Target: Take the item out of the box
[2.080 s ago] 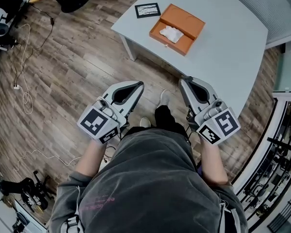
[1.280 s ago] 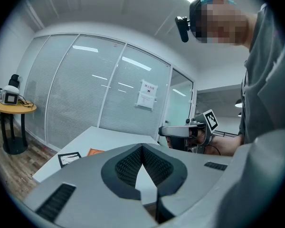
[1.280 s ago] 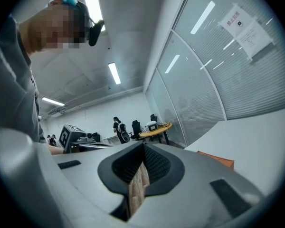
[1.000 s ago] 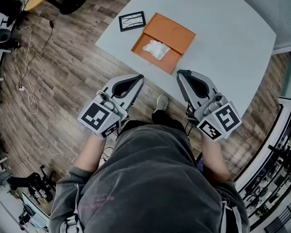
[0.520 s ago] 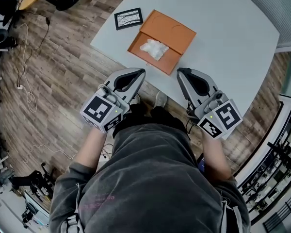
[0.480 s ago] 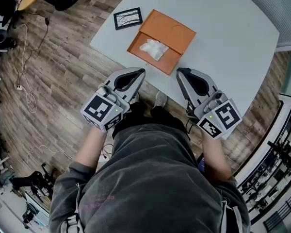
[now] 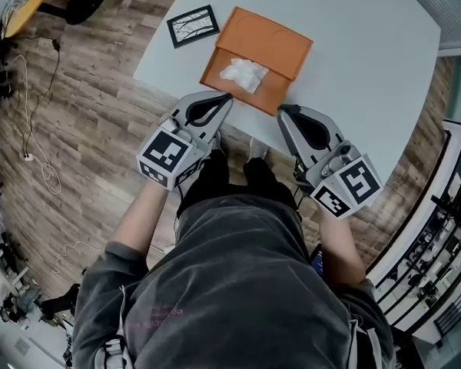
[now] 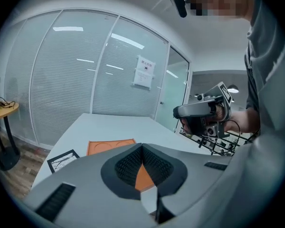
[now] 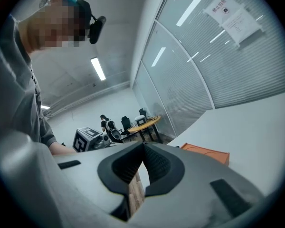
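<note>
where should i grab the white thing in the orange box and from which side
Probably pinch a raised fold near the middle of the white thing, coming from above. It lies crumpled and low in the open box, whose walls would likely block a level approach from the side.

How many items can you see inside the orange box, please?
1: a crumpled white item lies in the near half of the box; anything beneath it would be hidden.
</note>
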